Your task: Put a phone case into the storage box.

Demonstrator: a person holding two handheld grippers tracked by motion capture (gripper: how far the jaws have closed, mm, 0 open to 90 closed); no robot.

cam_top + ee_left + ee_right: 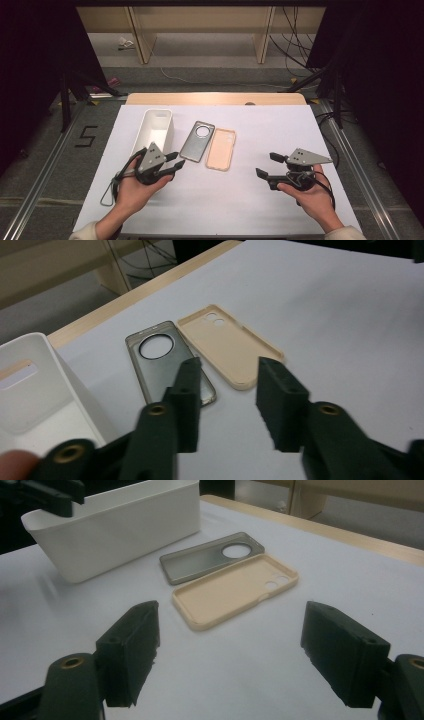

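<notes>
The grey phone case (197,141) lies flat, inner side up, near the middle of the white table cover (280,135), its round camera hole at the far end. The beige phone case (221,149) lies just beside it on its right, also hollow side up, the two nearly parallel; whether their edges touch I cannot tell. To the left of the grey case stands a white bin (153,131), long and narrow, with a slot handle in its far wall. The left gripper (174,163) is held just off the near corner of the bin and points toward the near end of the grey case; in the left gripper view its jaws stand apart with nothing between them, one jaw tip over the grey case (165,365), the beige case (235,347) beyond the gap. The right gripper (267,165) hovers well to the right of the beige case and points left toward it; its jaws gape wide and hold nothing, with the beige case (235,590) ahead, then the grey case (210,557) and the bin (120,527).
</notes>
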